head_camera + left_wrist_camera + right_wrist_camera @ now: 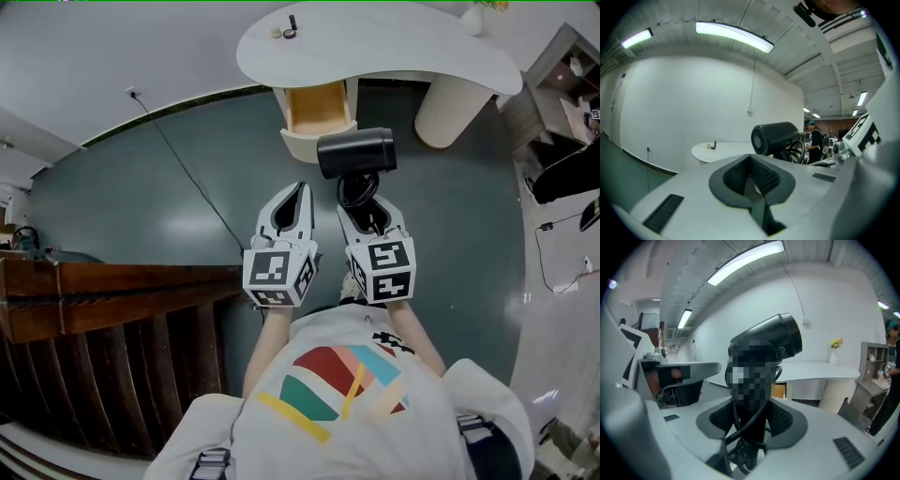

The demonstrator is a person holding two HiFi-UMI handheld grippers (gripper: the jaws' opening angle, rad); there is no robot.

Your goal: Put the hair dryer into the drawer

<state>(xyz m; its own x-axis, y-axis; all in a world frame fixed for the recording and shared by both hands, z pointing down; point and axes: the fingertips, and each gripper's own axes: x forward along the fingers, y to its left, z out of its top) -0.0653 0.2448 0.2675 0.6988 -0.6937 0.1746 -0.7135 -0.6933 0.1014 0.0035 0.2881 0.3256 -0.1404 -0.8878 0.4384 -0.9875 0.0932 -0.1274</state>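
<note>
Above a dark grey-green floor (141, 187), a person in a white printed shirt (347, 403) stands facing a curved white worktop (394, 47). The worktop's single drawer (317, 108) is pulled open and its pale wooden inside looks empty. The black hair dryer (356, 153) is in the air just short of that drawer. Its barrel lies crosswise and its handle points back toward the person.

The right claw (364, 204) carries it. The right gripper view shows the jaws closed on the handle, standing fairly wide because of its thickness, with the dryer's cord (740, 427) looped and bunched between them. The left claw (298, 192) rides just beside, to the left, with its jaws together and nothing in them. In its own view the dryer shows ahead and to the right.

The step in hand appears to be the carry to the drawer, which the dryer has not yet entered. The next move likely calls for bringing the dryer over the opening and lowering it. The drawer looks narrow, so the barrel may need turning to lie along it. The coiled cord must go in as well and not hang over the front edge. The right jaws should part only once the dryer rests inside.

A few small items (289, 28) sit on the worktop's far side, too small to identify.
</note>
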